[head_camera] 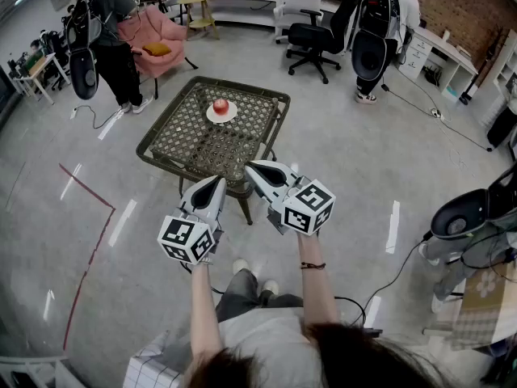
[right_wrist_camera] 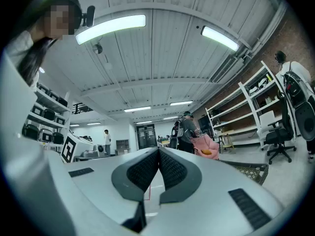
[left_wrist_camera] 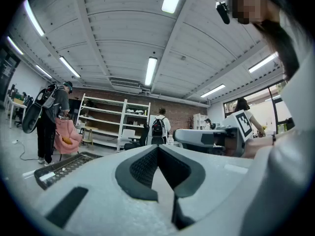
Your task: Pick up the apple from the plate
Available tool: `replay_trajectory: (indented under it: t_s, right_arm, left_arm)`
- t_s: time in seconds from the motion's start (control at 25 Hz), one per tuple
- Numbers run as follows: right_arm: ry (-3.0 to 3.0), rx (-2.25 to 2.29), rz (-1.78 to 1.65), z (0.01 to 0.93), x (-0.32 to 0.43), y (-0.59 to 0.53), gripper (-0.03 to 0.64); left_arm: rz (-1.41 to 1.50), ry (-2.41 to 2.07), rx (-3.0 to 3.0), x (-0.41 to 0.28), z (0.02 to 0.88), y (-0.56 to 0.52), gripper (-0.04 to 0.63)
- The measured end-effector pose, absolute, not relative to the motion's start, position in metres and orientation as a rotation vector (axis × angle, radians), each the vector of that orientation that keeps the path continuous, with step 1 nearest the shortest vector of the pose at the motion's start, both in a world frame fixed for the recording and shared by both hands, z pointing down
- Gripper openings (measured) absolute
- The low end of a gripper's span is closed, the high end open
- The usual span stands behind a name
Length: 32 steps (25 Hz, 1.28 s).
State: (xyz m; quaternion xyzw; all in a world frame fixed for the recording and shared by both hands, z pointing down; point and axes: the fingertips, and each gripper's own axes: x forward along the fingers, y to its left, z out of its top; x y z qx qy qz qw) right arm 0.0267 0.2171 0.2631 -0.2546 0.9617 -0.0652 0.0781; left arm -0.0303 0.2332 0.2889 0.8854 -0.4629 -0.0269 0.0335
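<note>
Head view: red apple [head_camera: 220,105] on a small white plate [head_camera: 232,118], toward the far side of a square wicker table [head_camera: 182,140]. Nearer the camera, well apart from the plate, left gripper [head_camera: 216,182] and right gripper [head_camera: 252,168] side by side at the table's near corner, both aimed toward the table. Checker-patterned marker cube [head_camera: 187,239] at the rear of the left one, a matching one at the rear of the right. Fingers pressed together on both, nothing between them. Beyond the table, a pink armchair [head_camera: 157,43], with a person with a backpack [head_camera: 109,23] just beside it. Further right, a black office chair [head_camera: 319,35] and a second person [head_camera: 392,14]. Red tape line [head_camera: 87,217] on the grey floor at the left.

Left gripper view: dark ribbed fingers [left_wrist_camera: 140,168] shut tip to tip, empty. Low at the left, one edge of the wicker table [left_wrist_camera: 64,167]. Behind it, the pink armchair [left_wrist_camera: 66,137] and the person with a backpack [left_wrist_camera: 49,117]. White shelving [left_wrist_camera: 110,122] along a brick wall, with the second person [left_wrist_camera: 158,128] in front of it, back turned. At the right, the right gripper [left_wrist_camera: 179,135], held alongside.

Right gripper view: fingers [right_wrist_camera: 174,171] likewise closed tip to tip, holding nothing. At the right, a corner of the wicker table [right_wrist_camera: 251,171]. Past it, the pink armchair [right_wrist_camera: 206,149] and the person with a backpack [right_wrist_camera: 186,129]. Black office chair [right_wrist_camera: 279,136] and the white shelving [right_wrist_camera: 246,109] at the far right.
</note>
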Motion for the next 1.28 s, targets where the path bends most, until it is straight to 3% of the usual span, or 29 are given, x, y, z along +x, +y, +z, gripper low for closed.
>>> replay_trajectory:
  t_s: [0.72, 1.28]
  right_arm:
    - [2.852, -0.795, -0.243, 0.271, 0.047, 0.205, 0.009]
    - [2.899, -0.757, -0.335, 0.295, 0.017, 0.161, 0.009]
  left_arm:
    - [-0.031, -1.352, 2.746, 0.000, 0.293, 0.220, 0.011]
    - [-0.026, -1.316, 2.669, -0.017, 0.313, 0.173, 0.011]
